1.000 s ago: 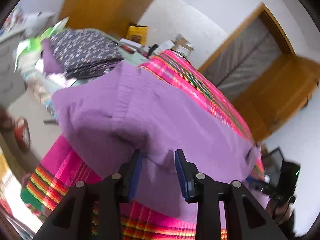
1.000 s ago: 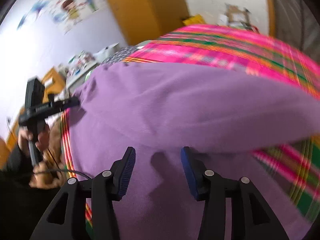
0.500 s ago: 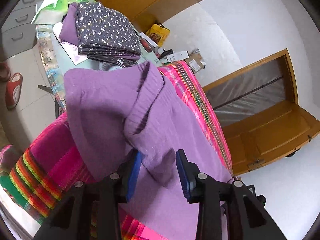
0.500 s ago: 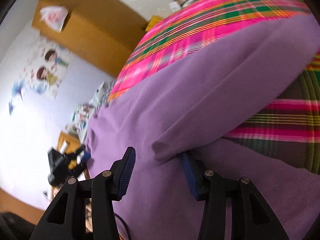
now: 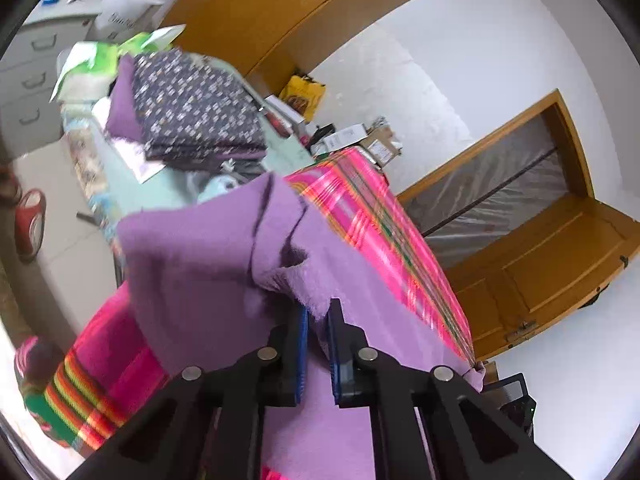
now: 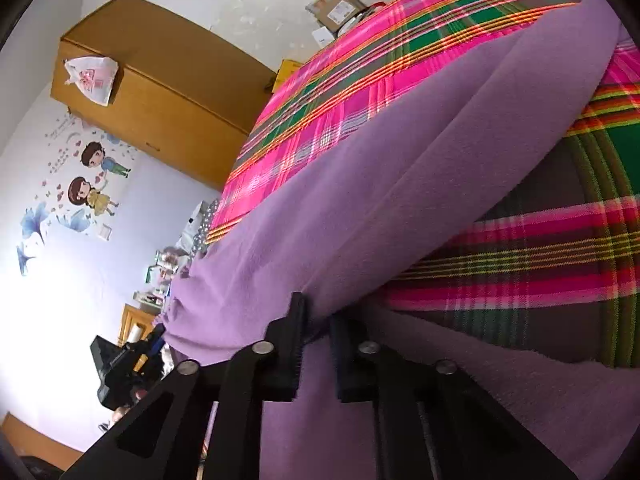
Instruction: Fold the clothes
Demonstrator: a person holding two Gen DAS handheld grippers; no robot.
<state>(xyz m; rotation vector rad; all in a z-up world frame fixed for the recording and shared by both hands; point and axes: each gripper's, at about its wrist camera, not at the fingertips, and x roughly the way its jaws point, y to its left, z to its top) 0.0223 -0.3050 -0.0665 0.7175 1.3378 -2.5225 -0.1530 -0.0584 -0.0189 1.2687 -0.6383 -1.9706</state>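
A purple sweater [image 5: 200, 264] lies spread over a pink plaid blanket [image 5: 372, 216] on the bed. My left gripper [image 5: 318, 320] is closing its jaws on a raised, bunched edge of the sweater, and the cloth is pinched between the blue pads. In the right wrist view the sweater [image 6: 360, 208] has a long folded edge. My right gripper [image 6: 318, 324] is closing on the near end of that fold, with purple cloth between its fingers. The left gripper [image 6: 158, 336] also shows there, at the sweater's far corner.
A stack of folded dark patterned clothes [image 5: 192, 116] sits on a pale green table [image 5: 132, 184] beyond the bed. Grey drawers [image 5: 32, 80] and a red slipper [image 5: 30, 224] are at the left. Boxes [image 5: 360, 140] stand by the wall, with a wooden door [image 5: 560, 264] to the right.
Both grippers went from wide open around the purple cloth to nearly closed on it. The left one has lifted a bunched edge; the right view has rolled and slid along the fold.
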